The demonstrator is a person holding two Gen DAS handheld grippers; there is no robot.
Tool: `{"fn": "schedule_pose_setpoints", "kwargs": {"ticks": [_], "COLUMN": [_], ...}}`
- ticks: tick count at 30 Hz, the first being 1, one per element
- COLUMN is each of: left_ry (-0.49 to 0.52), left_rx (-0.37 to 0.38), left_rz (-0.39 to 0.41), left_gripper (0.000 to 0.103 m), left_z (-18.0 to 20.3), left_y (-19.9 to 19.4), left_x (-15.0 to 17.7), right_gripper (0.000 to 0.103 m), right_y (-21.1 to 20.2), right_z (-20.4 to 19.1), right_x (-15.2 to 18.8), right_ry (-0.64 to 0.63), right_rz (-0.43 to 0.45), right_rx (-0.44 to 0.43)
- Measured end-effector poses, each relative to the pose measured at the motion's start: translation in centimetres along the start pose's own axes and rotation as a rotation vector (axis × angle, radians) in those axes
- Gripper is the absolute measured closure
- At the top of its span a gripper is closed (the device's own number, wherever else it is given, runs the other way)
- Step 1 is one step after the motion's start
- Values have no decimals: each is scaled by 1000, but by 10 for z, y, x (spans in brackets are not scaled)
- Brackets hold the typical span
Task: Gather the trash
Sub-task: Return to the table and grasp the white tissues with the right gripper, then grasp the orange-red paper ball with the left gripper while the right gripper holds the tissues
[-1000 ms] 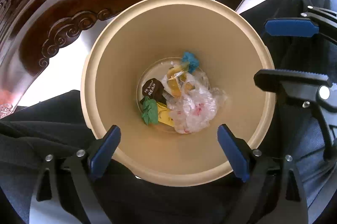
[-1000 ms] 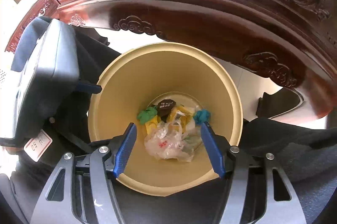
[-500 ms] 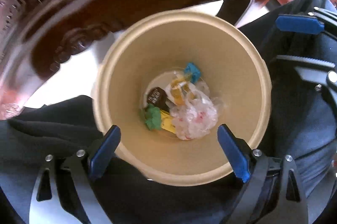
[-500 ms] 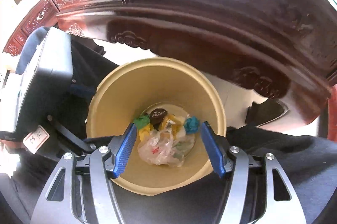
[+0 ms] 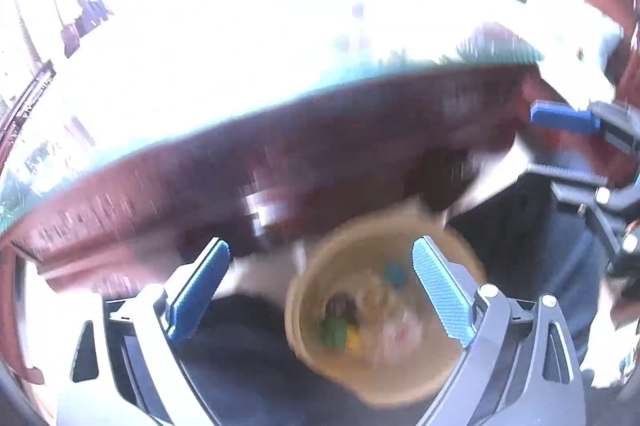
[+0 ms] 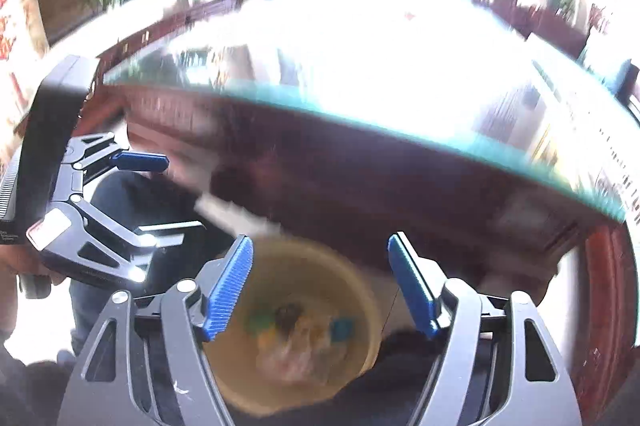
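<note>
The tan round bin (image 5: 400, 384) sits low in the blurred left wrist view. Several pieces of trash (image 5: 360, 322) lie at its bottom: green, yellow, teal and clear plastic. My left gripper (image 5: 320, 250) hangs open well above it with nothing between its blue pads. In the right wrist view the same bin (image 6: 240, 378) and trash (image 6: 300, 334) lie below my right gripper (image 6: 320, 242). Its jaws are opening and hold nothing. Each gripper shows in the other's view: the right gripper (image 5: 560, 146) and the left gripper (image 6: 160, 194).
A dark carved wooden table (image 5: 320, 154) with a bright glass top (image 6: 360, 74) rises just behind the bin. A person's dark trousers (image 5: 240, 366) flank the bin. A hand (image 6: 24, 266) grips the left tool. Plants and furniture stand far behind.
Both grippers have risen and tilted up from the bin. The bin now looks small and low, and the glass tabletop has come into view. The right jaws stand wider apart.
</note>
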State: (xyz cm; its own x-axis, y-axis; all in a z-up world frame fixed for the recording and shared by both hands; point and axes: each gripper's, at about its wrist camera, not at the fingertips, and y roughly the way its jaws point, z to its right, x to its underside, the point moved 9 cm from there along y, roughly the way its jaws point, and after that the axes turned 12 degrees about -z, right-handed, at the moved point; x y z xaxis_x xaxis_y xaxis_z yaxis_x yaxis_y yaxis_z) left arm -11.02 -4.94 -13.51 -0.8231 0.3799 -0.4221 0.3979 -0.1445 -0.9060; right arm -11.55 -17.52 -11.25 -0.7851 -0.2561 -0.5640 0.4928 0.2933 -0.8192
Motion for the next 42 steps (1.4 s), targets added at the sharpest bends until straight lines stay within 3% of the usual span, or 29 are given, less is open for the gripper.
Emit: {"fn": "schedule_pose_setpoints", "kwargs": {"ticks": [6, 11, 14, 16, 22, 34, 35, 36, 38, 39, 42], "left_ry": [-92, -185, -201, -199, -192, -208, -209, -207, -205, -198, -188], "left_rx": [-21, -27, -42, -48, -68, -55, -55, -51, -36, -30, -32], "left_rz": [227, 235, 206, 200, 153, 113, 109, 104, 94, 90, 88], "left_gripper": [4, 4, 4, 4, 4, 4, 4, 4, 4, 4, 4], "left_z": [-22, -44, -51, -60, -80, -105, -105, -104, -103, -101, -97], "left_y": [-36, -12, 10, 21, 68, 110, 113, 115, 120, 122, 126], "left_x": [-106, -185, -227, -245, -292, -326, -327, -328, -331, -333, -343], "right_gripper": [11, 9, 13, 21, 29, 33, 34, 43, 65, 82, 90], "right_y": [-25, -18, 7, 27, 84, 160, 164, 168, 174, 176, 169], "right_z": [46, 93, 116, 130, 162, 183, 184, 186, 189, 192, 196], "right_x": [-85, -148, -179, -197, -232, -258, -258, -257, -256, -253, -252], "right_ry": [41, 122, 170, 183, 180, 113, 108, 106, 117, 136, 161], "right_rz": [173, 253, 224, 197, 108, -38, -53, -67, -90, -98, -72], "right_rx": [109, 159, 142, 137, 174, 279, 292, 302, 278, 262, 235]}}
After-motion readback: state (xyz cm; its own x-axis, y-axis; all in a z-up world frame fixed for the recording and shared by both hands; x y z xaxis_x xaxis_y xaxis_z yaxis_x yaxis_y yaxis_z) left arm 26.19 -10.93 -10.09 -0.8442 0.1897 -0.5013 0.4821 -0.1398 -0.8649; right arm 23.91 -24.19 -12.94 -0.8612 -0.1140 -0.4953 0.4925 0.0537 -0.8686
